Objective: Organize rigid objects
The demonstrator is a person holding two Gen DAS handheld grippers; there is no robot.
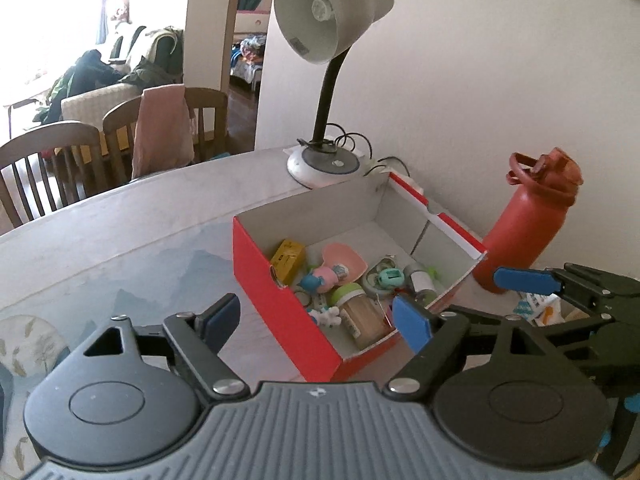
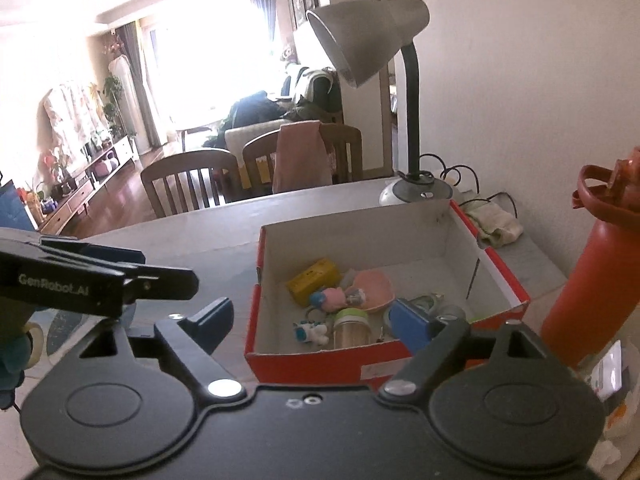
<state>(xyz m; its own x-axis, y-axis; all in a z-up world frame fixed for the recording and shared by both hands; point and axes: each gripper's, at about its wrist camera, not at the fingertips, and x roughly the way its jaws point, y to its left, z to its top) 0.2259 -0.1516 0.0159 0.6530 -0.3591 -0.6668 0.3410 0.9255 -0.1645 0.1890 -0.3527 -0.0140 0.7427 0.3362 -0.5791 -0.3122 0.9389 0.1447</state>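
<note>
gaping empty, left gripper (image 1: pixel 316 320) and right gripper (image 2: pixel 312 320), rectangular red cardboard box (image 1: pixel 280 308), small plastic trinkets

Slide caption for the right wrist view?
Open right gripper faces a red box of small items beside lamp and red bottle.

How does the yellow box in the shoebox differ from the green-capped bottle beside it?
The yellow box is a flat-sided block near the shoebox's far left; the green-capped bottle is round with a clear amber body, nearer the front wall. The box is one opaque colour; the bottle has two. Both lie inside, ungripped.
</note>
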